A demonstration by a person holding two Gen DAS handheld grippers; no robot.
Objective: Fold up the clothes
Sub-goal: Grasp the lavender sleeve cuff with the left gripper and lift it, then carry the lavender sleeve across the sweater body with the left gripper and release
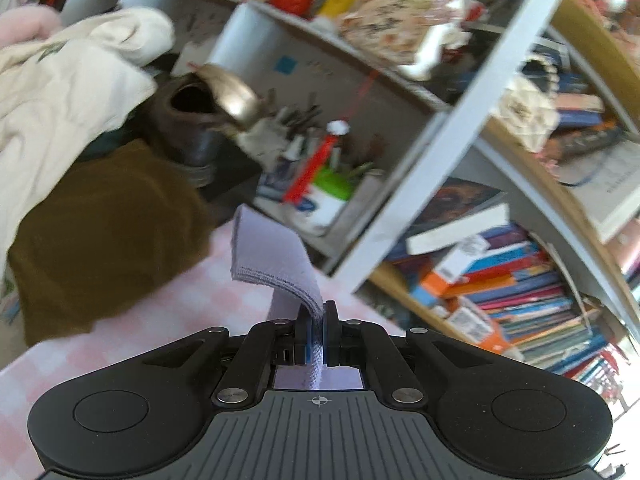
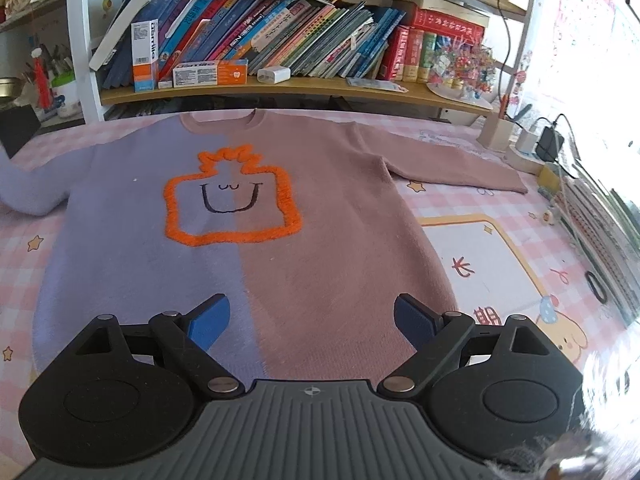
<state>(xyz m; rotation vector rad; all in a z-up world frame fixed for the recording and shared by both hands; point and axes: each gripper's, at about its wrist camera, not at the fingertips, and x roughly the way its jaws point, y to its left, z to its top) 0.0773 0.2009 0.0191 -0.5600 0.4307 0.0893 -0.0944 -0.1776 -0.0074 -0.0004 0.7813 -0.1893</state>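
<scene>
sweater [image 2: 248, 216]: spread flat, front up, on the pink checked tabletop [image 2: 500, 264]; half lilac, half dusty pink, an orange outlined face on the chest, neck toward the bookshelf [image 2: 280, 84].
lilac sleeve [image 1: 276, 264]: its cuff end is pinched in the left gripper [image 1: 318, 332] and raised off the tabletop, the free edge curling over above the jaws; judged, it is lifted so it can be carried across the body as the first fold.
left jaws: closed tight on the sleeve cloth, nothing else between them.
right gripper [image 2: 312, 320]: hovers over the hem, near the colour seam; jaws wide apart, holding nothing, cloth visible between them but untouched.
pink sleeve [image 2: 452, 160]: lying straight out toward the right edge, not yet folded.
brown garment [image 1: 108, 240]: heaped beside a cream garment [image 1: 60, 92] at the far left, apart from the sweater; probably waiting their turn.
progress: early, body flat, no fold made.
risk: the fuzzy knit may slide from so small a pinch.
</scene>
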